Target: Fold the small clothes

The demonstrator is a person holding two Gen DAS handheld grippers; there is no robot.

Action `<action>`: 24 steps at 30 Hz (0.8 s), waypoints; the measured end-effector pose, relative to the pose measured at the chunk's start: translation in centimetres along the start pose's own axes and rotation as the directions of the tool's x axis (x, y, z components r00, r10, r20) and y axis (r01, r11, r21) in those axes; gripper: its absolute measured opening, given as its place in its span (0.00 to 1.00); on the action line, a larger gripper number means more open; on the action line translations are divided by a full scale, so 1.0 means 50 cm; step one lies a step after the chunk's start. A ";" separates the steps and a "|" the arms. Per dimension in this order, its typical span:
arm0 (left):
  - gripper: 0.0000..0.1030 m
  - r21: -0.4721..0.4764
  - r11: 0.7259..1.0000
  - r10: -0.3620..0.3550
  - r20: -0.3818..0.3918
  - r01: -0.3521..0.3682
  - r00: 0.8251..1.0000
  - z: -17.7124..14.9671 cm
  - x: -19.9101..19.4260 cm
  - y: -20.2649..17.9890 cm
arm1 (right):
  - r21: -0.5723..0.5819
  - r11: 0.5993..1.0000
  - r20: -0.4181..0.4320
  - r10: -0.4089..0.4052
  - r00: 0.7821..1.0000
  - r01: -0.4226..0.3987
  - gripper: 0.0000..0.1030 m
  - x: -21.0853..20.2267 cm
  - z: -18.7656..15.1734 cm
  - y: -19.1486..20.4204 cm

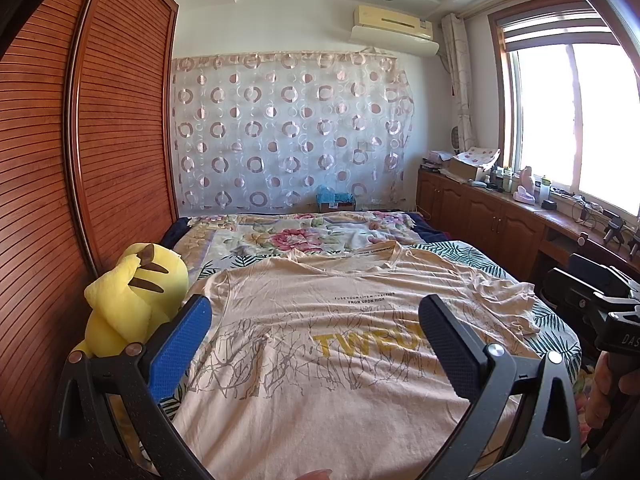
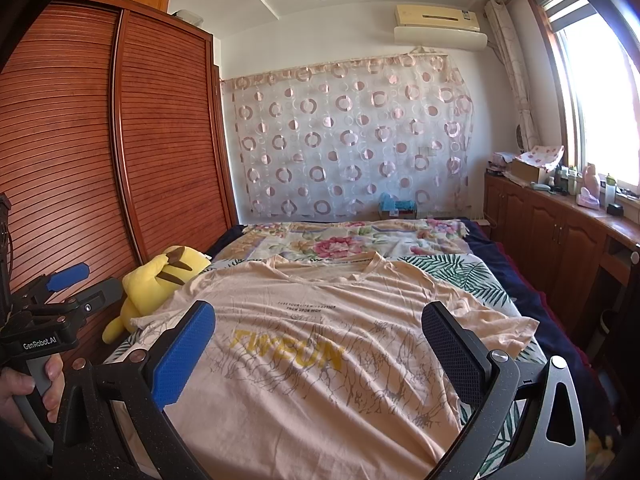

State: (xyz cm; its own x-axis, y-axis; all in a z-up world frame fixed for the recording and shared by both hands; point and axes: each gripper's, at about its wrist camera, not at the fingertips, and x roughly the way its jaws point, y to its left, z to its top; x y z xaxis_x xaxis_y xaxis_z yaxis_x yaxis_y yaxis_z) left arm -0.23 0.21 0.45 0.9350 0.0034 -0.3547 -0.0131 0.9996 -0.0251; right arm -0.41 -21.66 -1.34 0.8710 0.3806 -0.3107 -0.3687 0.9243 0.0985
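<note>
A peach T-shirt point(image 1: 320, 360) with yellow "TWFUN" lettering and grey branch print lies spread flat on the bed, collar at the far end; it also shows in the right wrist view point(image 2: 320, 360). My left gripper point(image 1: 316, 320) is open and empty, held above the shirt's lower half. My right gripper point(image 2: 320, 324) is open and empty, also above the shirt's lower half. The left gripper shows at the left edge of the right wrist view point(image 2: 68, 280). The right gripper's body shows at the right edge of the left wrist view point(image 1: 592, 300).
A yellow plush toy point(image 1: 136, 296) lies at the bed's left edge beside the slatted wooden wardrobe point(image 1: 80, 160). A floral blanket point(image 1: 300, 236) covers the bed's far end. Wooden cabinets point(image 1: 480, 216) with clutter run along the right under the window.
</note>
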 end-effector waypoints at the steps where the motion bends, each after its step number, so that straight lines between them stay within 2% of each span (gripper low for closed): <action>1: 1.00 0.001 1.000 0.000 0.000 0.000 1.000 0.003 0.002 0.000 | 0.000 1.000 -0.001 0.000 1.000 0.000 1.00 0.000 0.000 0.000; 24: 1.00 0.003 1.000 0.001 0.002 -0.001 1.000 0.003 0.005 -0.003 | -0.001 1.000 0.001 0.003 1.000 -0.003 1.00 -0.003 0.003 0.002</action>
State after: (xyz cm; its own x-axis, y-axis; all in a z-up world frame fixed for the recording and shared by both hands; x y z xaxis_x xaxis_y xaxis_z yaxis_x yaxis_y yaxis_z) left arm 0.06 0.09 0.48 0.9357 0.0048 -0.3528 -0.0134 0.9997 -0.0218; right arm -0.53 -21.60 -1.13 0.8704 0.3831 -0.3093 -0.3714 0.9232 0.0982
